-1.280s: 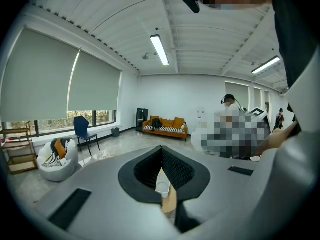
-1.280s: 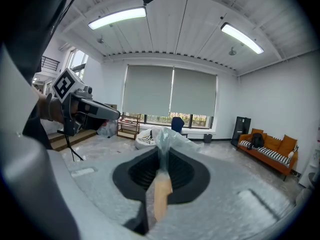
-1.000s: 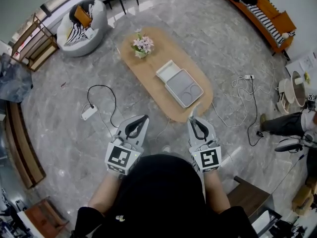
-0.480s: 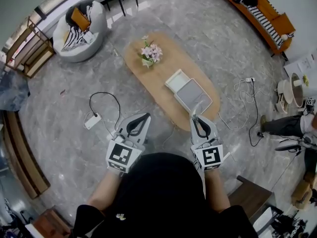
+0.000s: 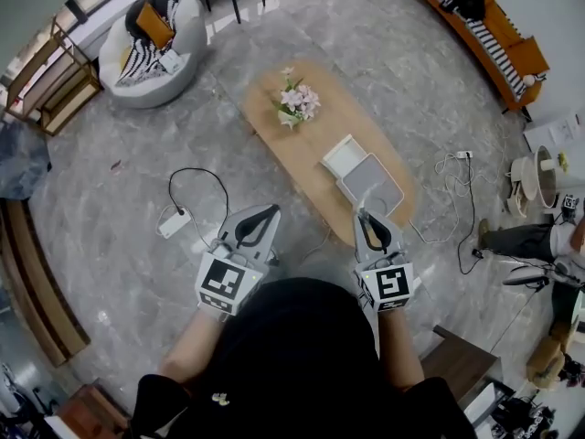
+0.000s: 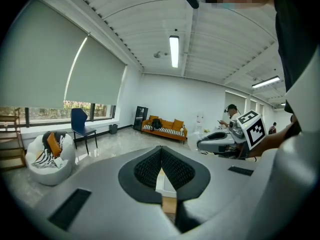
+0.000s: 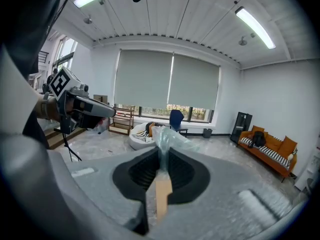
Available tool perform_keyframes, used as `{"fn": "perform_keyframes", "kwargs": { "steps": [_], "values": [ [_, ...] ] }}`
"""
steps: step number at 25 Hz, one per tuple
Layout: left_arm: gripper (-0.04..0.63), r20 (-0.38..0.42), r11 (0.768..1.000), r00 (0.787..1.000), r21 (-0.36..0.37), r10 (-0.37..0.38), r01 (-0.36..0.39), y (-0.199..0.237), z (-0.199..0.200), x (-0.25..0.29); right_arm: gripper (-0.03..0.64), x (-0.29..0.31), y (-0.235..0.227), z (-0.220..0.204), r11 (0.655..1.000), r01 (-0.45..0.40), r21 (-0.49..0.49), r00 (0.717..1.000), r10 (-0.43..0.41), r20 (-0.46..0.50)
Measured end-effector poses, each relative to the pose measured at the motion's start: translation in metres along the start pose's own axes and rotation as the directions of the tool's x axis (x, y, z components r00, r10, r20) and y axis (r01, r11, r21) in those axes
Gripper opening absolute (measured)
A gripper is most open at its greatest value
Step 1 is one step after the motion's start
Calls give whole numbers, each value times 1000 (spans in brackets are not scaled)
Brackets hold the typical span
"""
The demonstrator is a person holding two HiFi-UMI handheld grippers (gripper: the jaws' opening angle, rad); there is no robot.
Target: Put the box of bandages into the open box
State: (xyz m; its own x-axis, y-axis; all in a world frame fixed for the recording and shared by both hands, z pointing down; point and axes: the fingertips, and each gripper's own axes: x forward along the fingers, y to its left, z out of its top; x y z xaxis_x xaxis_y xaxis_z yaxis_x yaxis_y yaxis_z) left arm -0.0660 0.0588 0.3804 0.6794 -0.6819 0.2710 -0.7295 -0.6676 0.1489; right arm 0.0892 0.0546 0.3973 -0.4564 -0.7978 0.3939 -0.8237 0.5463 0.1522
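Observation:
On the oval wooden table (image 5: 311, 176) stands an open grey box (image 5: 370, 179) with its white lid (image 5: 343, 155) beside it. My right gripper (image 5: 363, 216) hovers at the table's near edge, just short of that box. It is shut on a thin clear plastic packet (image 7: 165, 139) with a tan strip, which sticks out past the pads. My left gripper (image 5: 265, 216) is held over the floor left of the table; it is shut with nothing in it (image 6: 161, 156). I cannot see a bandage box as such.
A pink flower bunch (image 5: 295, 101) sits on the table's far half. A power strip with a black cable (image 5: 174, 222) lies on the floor at left. A round white chair (image 5: 146, 39), an orange sofa (image 5: 484, 21) and a seated person (image 5: 530, 236) ring the room.
The table and its open box have slid right and nearer in the head view, so both grippers now sit closer to them. Both grippers keep their pose and grip.

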Motion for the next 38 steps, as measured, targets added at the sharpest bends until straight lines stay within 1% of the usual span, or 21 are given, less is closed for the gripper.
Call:
{"fn": "perform_keyframes", "kwargs": {
  "steps": [4, 8, 13, 18, 26, 31, 35, 38],
  "values": [
    [12, -1, 1000, 1000, -2, 1, -1, 9, -1, -2, 31, 13, 4, -3, 1000, -11, -8, 1000, 11, -25],
    [12, -10, 1000, 1000, -9, 14, -14, 15, -2, 2, 31, 27, -3, -8, 1000, -25, -6, 999, 25, -43],
    [12, -35, 999, 998, -20, 43, -44, 24, -4, 17, 31, 49, -22, -20, 999, -50, 11, 996, 51, -71],
    [12, -62, 996, 995, -36, 76, -78, 34, 0, 46, 31, 78, -52, -39, 996, -88, 15, 989, 89, -117],
    [12, -112, 989, 985, -46, 134, -140, 47, 1, 84, 31, 126, -90, -80, 989, -147, 26, 970, 150, -193],
    [12, -153, 984, 975, -47, 163, -172, 53, -4, 104, 31, 157, -109, -109, 982, -184, 30, 953, 186, -241],
    [12, -189, 974, 962, -77, 196, -213, 53, -6, 114, 31, 178, -117, -135, 974, -221, 44, 934, 224, -277],
    [14, -212, 974, 955, -50, 205, -220, 51, -12, 119, 31, 189, -124, -156, 969, -242, 52, 919, 246, -309]
  ]
}}
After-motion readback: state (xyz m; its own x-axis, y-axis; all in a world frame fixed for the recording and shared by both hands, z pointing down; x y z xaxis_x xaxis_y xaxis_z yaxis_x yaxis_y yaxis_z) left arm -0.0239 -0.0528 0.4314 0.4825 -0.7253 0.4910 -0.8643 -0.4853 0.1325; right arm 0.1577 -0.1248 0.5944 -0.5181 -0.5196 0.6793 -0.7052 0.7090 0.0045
